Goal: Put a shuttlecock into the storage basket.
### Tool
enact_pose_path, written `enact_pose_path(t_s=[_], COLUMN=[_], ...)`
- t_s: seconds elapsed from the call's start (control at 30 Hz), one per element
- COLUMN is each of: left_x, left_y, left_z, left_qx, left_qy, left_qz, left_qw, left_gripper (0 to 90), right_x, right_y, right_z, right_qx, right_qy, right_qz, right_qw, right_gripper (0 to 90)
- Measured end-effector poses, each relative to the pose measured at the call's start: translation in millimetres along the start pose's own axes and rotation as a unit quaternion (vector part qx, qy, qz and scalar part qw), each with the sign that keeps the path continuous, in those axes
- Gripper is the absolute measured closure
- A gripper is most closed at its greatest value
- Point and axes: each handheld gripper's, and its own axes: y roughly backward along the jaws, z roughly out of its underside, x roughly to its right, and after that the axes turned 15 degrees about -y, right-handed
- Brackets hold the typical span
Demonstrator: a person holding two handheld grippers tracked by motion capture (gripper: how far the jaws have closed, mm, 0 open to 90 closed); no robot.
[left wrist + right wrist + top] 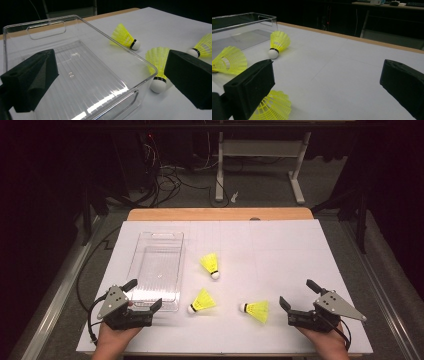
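— High view first: what's on the table [280, 245]?

— A white sheet covers it, with a strip of wood showing at the far edge. The clear tray [150, 237] is the landmark. Three yellow shuttlecocks lie to its right: the far shuttlecock [210, 264] just beside the tray's right wall, the near shuttlecock [200, 301] off its near right corner, and the third shuttlecock [255, 310] farther right. The left gripper [145, 293] sits at the tray's near end, jaws spread, holding nothing. The right gripper [297, 294] is well right of the tray, also spread and empty. Behind the table the room is dark, with cables on the floor and a white desk frame.

— Left gripper view?

— Both jaws stand apart, one over the tray [82, 82], the other past its corner, close by the near shuttlecock [158, 68].

— Right gripper view?

— Wide jaws again; the third shuttlecock [274, 106] lies by the left jaw, tray [242, 25] far off.
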Motion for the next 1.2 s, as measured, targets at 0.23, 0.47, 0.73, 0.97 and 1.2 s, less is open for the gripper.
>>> enact_pose_path(t_s=[0.23,0.47,0.73,0.97,1.2], left_x=[-0.9,-0.9,0.0,-2.4,-5.9], left_y=[1.5,1.8,3.3,5.6,9.1], left_z=[-0.3,-0.9,-2.4,-3.5,-4.7], left_qx=[0.002,0.004,0.005,0.007,-0.003], left_qy=[0.001,0.001,-0.002,0.0,0.0], left_qz=[-0.002,-0.003,-0.004,-0.007,-0.008], left_qw=[1.0,1.0,1.0,0.9999,1.0], left_gripper=[0.6,0.6,0.6,0.6,0.8], right_x=[0.1,-0.1,-2.2,-2.3,-3.7], right_y=[0.9,0.9,0.9,1.4,1.8], right_z=[-0.2,-0.5,-1.1,-2.3,-4.0], right_qx=[0.003,0.007,0.008,0.004,0.006], right_qy=[0.0,0.001,0.008,0.004,0.008], right_qz=[-0.001,-0.002,-0.004,-0.001,0.005], right_qw=[1.0,1.0,0.9999,1.0,0.9999], right_gripper=[0.0,0.0,0.0,0.0,0.0])
